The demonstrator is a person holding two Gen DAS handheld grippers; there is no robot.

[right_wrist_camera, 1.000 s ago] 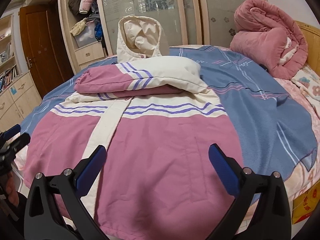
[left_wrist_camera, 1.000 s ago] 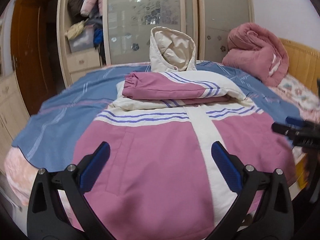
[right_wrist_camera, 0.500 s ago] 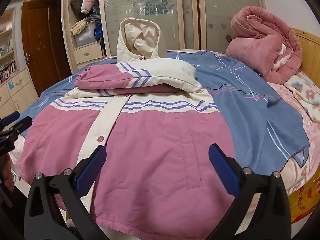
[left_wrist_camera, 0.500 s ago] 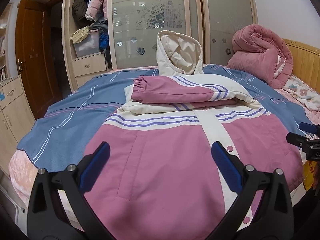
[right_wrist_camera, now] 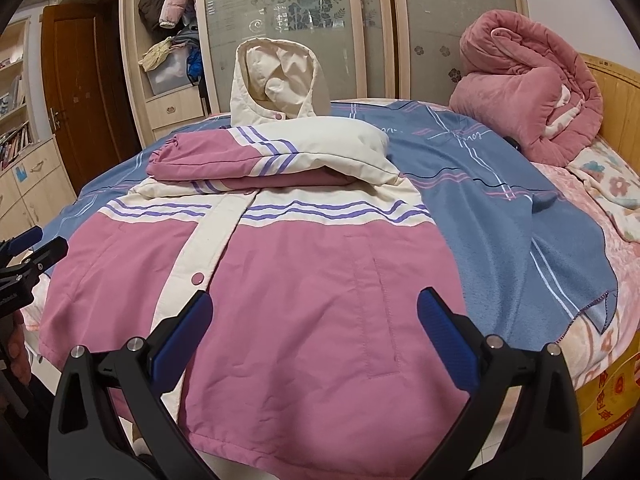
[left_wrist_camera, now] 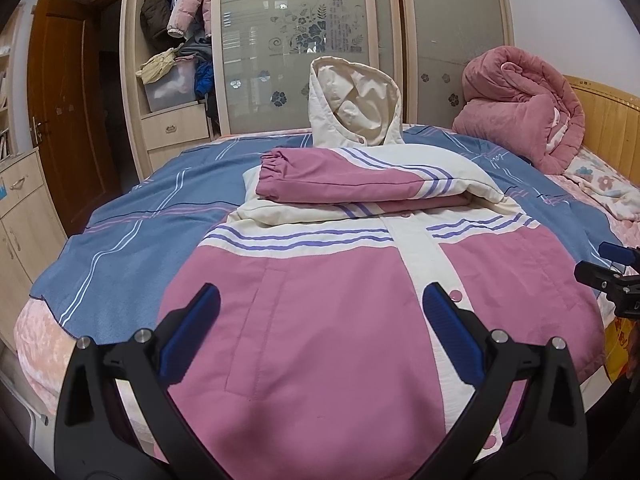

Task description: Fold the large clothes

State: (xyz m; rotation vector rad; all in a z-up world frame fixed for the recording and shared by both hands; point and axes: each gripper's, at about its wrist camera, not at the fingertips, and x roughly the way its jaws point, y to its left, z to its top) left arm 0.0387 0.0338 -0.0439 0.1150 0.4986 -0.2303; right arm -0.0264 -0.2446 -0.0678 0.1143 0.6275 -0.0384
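While spread front-up on the bed (left_wrist_camera: 120, 248), sleeves (left_wrist_camera: 360, 184) folded across chest: jacket (left_wrist_camera: 320, 320), padded, soft, bulky. Left gripper (left_wrist_camera: 320, 336) and right gripper (right_wrist_camera: 316, 328) wide open, empty. Probably best pinched at hem corners.

Soft, even indoor light fills the room, casting only faint shadows. Both views are sharp at centre, curve strongly outward, and darken to black at the corners. The far wardrobe doors (left_wrist_camera: 296, 44) show mild glare.
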